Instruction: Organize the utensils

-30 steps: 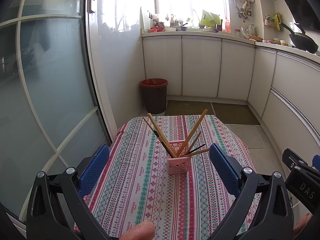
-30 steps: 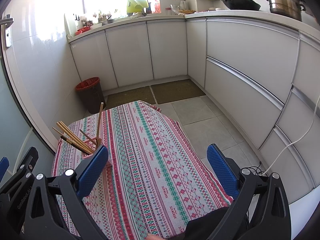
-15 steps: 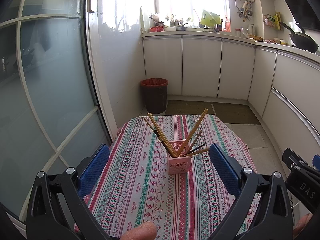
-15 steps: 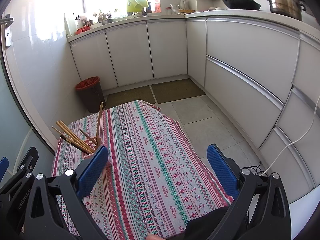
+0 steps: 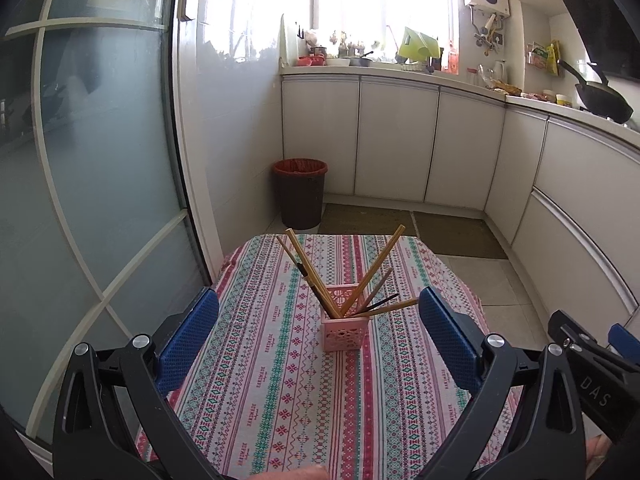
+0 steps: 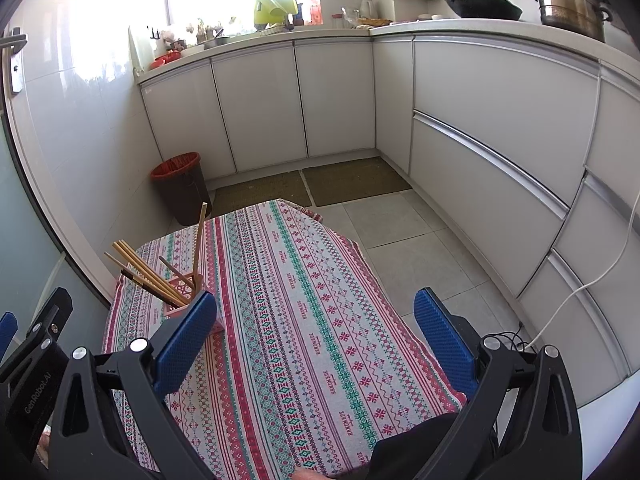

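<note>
A pink perforated holder (image 5: 345, 334) stands upright on the patterned tablecloth (image 5: 280, 380), filled with several wooden and dark chopsticks (image 5: 362, 286) that fan out left and right. My left gripper (image 5: 318, 336) is open, its blue pads either side of the holder but nearer the camera, touching nothing. In the right wrist view the same holder (image 6: 182, 300) sits at the left, partly hidden behind the left blue pad (image 6: 184, 336). My right gripper (image 6: 316, 336) is open over bare tablecloth (image 6: 312, 320), holding nothing.
A brown waste bin (image 5: 300, 194) stands on the floor beyond the table's far edge. White cabinets (image 6: 480, 120) run along the back and right. A glass door (image 5: 88, 160) borders the table's left side. A white cable (image 6: 580, 280) hangs at the right.
</note>
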Action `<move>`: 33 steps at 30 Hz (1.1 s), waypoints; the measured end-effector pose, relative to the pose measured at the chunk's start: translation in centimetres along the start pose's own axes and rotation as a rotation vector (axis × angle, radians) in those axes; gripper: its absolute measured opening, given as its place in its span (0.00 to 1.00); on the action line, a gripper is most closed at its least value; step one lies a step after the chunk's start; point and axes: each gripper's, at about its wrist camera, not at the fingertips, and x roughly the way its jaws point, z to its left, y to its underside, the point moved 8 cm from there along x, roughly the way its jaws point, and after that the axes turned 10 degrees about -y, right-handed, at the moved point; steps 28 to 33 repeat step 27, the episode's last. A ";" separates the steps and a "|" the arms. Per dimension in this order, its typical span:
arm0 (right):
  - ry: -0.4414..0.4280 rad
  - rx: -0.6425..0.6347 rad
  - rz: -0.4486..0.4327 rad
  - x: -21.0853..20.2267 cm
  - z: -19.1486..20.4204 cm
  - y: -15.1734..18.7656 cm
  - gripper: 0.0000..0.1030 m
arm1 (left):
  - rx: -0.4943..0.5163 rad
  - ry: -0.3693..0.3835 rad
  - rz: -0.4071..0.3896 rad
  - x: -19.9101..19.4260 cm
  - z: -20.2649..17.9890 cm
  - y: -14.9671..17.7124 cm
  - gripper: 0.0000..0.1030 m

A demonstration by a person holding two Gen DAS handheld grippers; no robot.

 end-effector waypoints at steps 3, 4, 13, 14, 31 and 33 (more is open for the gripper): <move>-0.003 -0.002 0.005 0.0 0.1 0.2 0.93 | 0.009 0.032 0.013 0.1 -0.5 0.1 0.93; -0.004 -0.001 0.004 -0.1 0.1 0.2 0.93 | 0.017 0.034 0.015 0.1 -0.7 0.2 0.93; -0.007 0.005 -0.007 -0.4 0.0 -0.2 0.93 | 0.027 0.029 -0.052 -0.7 -0.8 -0.1 0.86; -0.008 0.006 -0.009 -0.4 0.0 -0.2 0.93 | 0.029 0.026 -0.059 -0.8 -0.7 -0.1 0.85; -0.002 0.004 -0.019 -0.5 -0.1 -0.4 0.93 | 0.036 0.013 -0.030 -0.7 -1.0 0.1 0.93; -0.002 0.004 -0.019 -0.5 -0.1 -0.4 0.93 | 0.036 0.013 -0.030 -0.7 -1.0 0.1 0.93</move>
